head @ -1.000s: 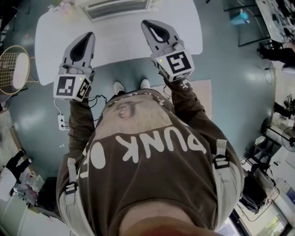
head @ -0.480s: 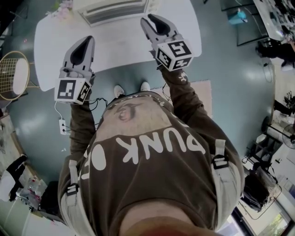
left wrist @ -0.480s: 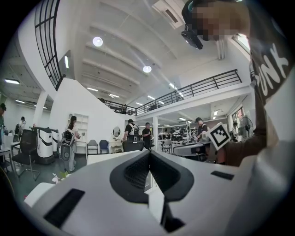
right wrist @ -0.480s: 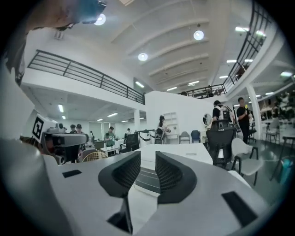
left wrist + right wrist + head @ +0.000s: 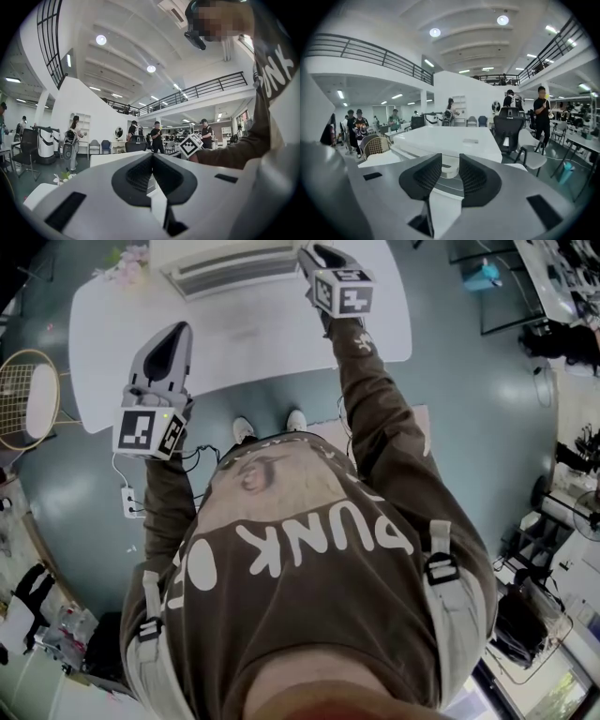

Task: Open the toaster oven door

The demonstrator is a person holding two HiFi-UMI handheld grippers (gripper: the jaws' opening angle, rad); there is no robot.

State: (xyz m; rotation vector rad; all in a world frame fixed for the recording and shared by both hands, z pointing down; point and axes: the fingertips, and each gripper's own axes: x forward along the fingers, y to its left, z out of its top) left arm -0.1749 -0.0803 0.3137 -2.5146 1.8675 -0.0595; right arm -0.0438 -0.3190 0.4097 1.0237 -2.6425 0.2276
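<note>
The white toaster oven stands at the far edge of the white table. My right gripper reaches out to the oven's right end, arm stretched. In the right gripper view its jaws are opening; the oven lies just ahead, and a white rounded part of it shows in the gap with neither pad pressing on it. My left gripper hovers over the table's near left part, shut and empty; its pads meet in the left gripper view.
A badminton racket lies on the floor left of the table. Pink flowers sit on the table's far left corner. A power strip is on the floor below. Office chairs and people stand beyond the table.
My right gripper has moved forward across the table to the oven's right end, and its jaws have parted. The left gripper has stayed nearly in place.
</note>
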